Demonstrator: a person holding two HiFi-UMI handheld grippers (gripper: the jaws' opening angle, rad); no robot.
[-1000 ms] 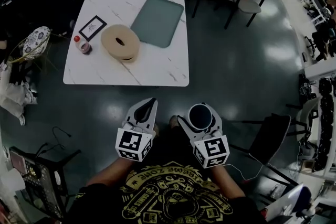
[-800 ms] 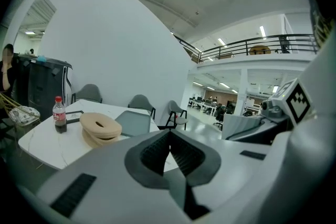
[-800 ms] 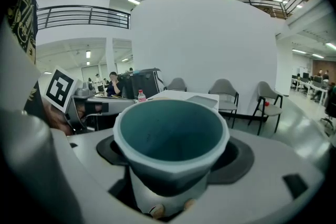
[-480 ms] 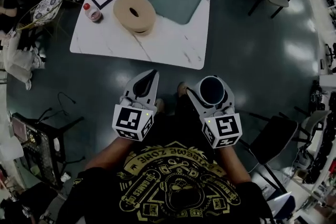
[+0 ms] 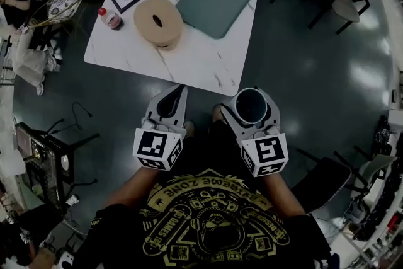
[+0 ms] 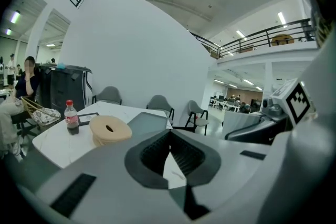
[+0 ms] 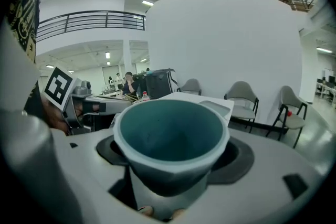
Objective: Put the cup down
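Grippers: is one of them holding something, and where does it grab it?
The right gripper holds the teal cup upright, jaws pressing its sides below the rim. The left gripper is shut on nothing.

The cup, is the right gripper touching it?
Touching. The right gripper view shows the cup wedged between the jaws of the right gripper, with a pad pressing on each side of it.

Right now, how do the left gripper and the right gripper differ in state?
The left gripper's jaws are together with nothing between them; the right gripper's jaws stand wide around a teal cup. The left gripper is empty, while the right gripper holds the cup upright, mouth up. Both are held side by side, pointing toward the white table.
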